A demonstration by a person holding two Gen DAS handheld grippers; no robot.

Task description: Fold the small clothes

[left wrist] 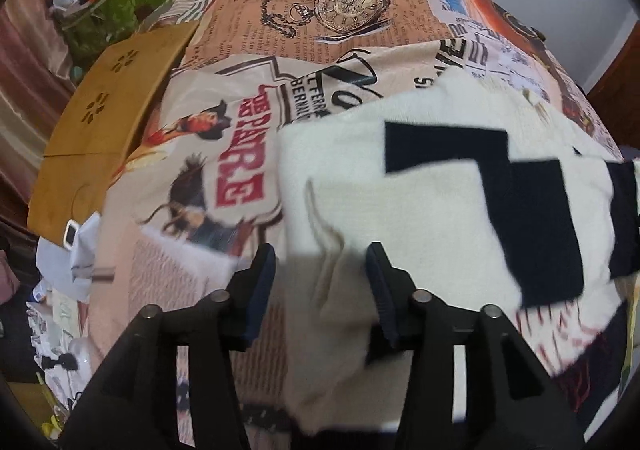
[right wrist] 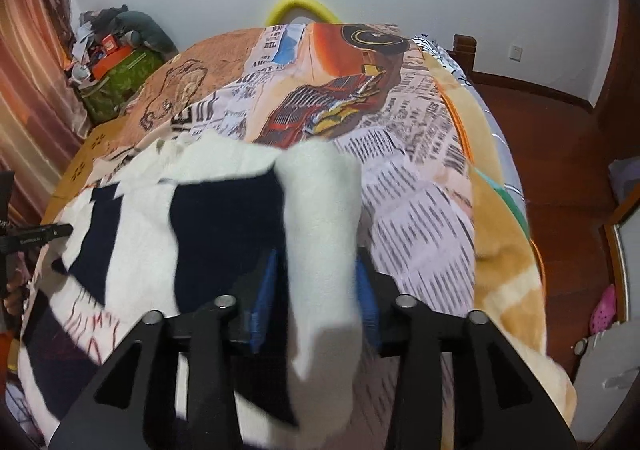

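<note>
I have a cream sweater (left wrist: 420, 210) with dark blue patches lying on the bed, over a bedspread (left wrist: 256, 50) printed like old newspapers. It sits toward the near right in the left wrist view and near left in the right wrist view.

My left gripper (left wrist: 322, 282) hangs over the sweater's near left edge with the jaws spread; cloth runs between them, but I see gaps on both sides, so I judge it is not pinched. My right gripper (right wrist: 316, 290) has a rolled cream part, probably a sleeve or side edge, standing up between its jaws. The pads look very near the cloth, but the blur keeps me from telling whether they press it.

To do this fold well, I would take a firm pinch on each side edge before lifting, keep both hands level with each other, and carry the edge across so the dark patches line up. Grabbing the bedspread along with the sweater is the thing to avoid.
</note>
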